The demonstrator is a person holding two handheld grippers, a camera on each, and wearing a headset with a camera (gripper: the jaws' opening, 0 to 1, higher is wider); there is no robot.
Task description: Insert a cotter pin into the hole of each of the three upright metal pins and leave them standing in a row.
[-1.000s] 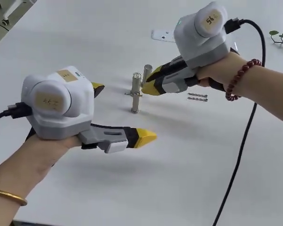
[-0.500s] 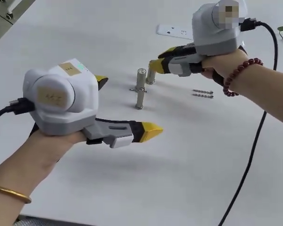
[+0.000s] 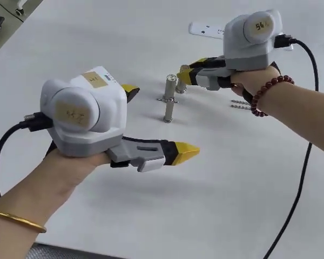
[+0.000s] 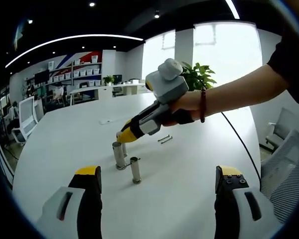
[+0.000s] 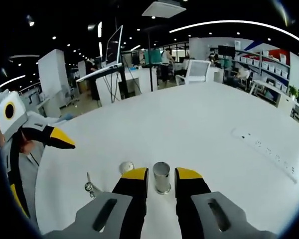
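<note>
Because the right gripper [image 5: 162, 173] is set with its jaws narrowly apart on either side of the far metal pin [image 5: 162, 178], it cannot be told whether that pin is clamped. The left gripper [image 4: 158, 172] is held near, jaws spread wide and empty. The near metal pin [image 3: 169, 108] stands close by, a cotter pin [image 3: 160, 100] through it; two spare cotter pins [image 3: 240, 103] lie to the right. If the jaws are closed off-centre or swung, the far pin could be tipped or its neighbour knocked over. A sticker [image 3: 261, 24] on the right gripper seems to read "56"; the left one's cannot be read.
</note>
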